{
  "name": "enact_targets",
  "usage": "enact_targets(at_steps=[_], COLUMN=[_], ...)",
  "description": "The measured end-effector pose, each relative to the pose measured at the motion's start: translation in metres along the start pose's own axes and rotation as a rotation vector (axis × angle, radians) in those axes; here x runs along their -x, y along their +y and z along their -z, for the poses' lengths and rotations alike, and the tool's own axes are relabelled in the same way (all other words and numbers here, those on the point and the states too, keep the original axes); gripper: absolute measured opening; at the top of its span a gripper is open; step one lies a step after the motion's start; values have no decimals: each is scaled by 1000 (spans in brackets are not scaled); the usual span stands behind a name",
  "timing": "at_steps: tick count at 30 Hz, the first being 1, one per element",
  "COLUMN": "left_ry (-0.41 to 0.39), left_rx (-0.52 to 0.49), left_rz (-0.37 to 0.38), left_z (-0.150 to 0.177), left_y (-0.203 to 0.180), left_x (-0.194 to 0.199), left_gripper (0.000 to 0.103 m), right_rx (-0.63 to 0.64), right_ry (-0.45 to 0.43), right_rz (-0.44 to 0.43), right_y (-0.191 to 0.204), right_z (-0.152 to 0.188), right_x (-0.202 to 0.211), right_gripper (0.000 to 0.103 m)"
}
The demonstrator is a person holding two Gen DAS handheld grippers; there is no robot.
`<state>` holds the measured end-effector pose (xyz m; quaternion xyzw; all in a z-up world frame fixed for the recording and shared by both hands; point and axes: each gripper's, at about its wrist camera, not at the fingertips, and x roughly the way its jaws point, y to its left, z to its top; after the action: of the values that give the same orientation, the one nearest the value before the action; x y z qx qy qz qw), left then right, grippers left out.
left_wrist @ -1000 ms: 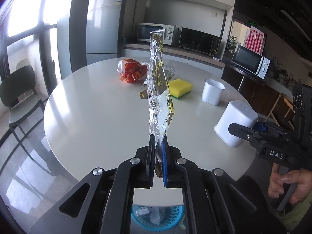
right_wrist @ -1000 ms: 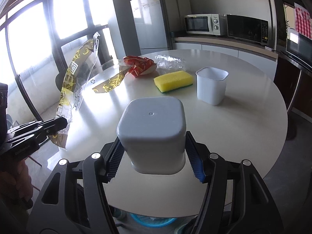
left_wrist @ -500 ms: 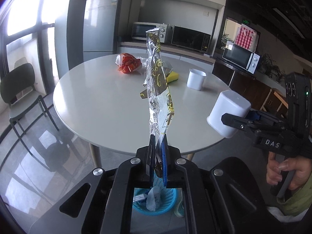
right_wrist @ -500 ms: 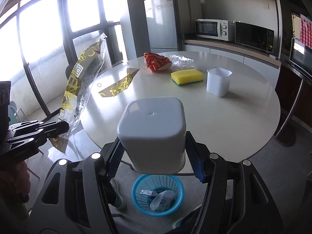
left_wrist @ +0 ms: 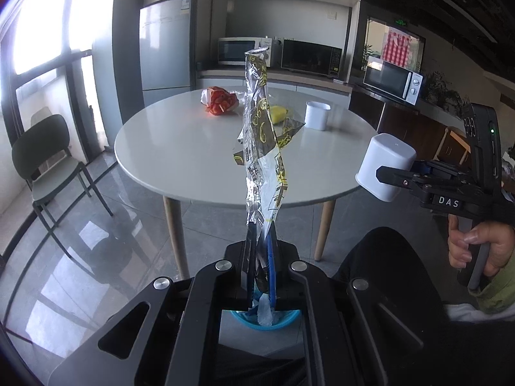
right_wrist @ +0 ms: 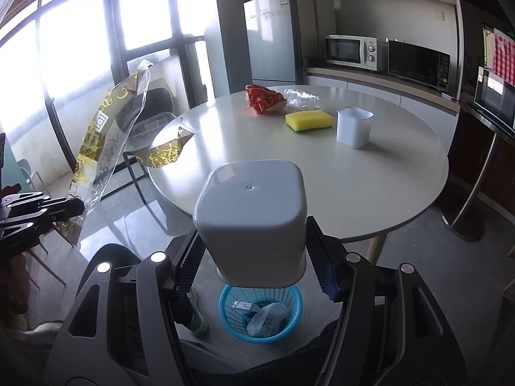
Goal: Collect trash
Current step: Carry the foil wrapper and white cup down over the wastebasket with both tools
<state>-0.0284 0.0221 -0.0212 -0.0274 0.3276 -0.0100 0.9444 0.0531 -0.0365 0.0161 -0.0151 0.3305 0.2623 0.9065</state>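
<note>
a kitchen floor is carrying the bin (right_wrist: pixel 260 313), sitting directly below both grippers: left gripper (left_wrist: pixel 260 254) is pinching the wrapper (left_wrist: pixel 262 148) upright (long axis vertical), right gripper (right_wrist: pixel 254 260) is clamping a cup (right_wrist: pixel 252 215).

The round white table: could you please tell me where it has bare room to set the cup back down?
The round white table is bare across its near half, from the near edge to the yellow sponge. The far side is crowded: red wrapper, sponge, upright white cup.

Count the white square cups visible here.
2: one white cup held upside down in the right gripper above the blue basket, one upright cup on the table.
</note>
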Motion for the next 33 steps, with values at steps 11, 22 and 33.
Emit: enact_targets(at_steps=[11,22,33], left_ry=[183,354,427], left_rx=[77,128,148], left_rz=[58,86,72], left_z=[52,95,102], left_y=[7,16,17], left_x=[-37,-99,-148], left_gripper=[5,5,5], right_rx=[-14,-26,-52], right_ry=[129,285,404], right_rz=[-13,-12,-15], right_y=[-1,-6,-12], right_z=[49,91,122], right_x=[-23,-78,-127], right_gripper=[57,57,57])
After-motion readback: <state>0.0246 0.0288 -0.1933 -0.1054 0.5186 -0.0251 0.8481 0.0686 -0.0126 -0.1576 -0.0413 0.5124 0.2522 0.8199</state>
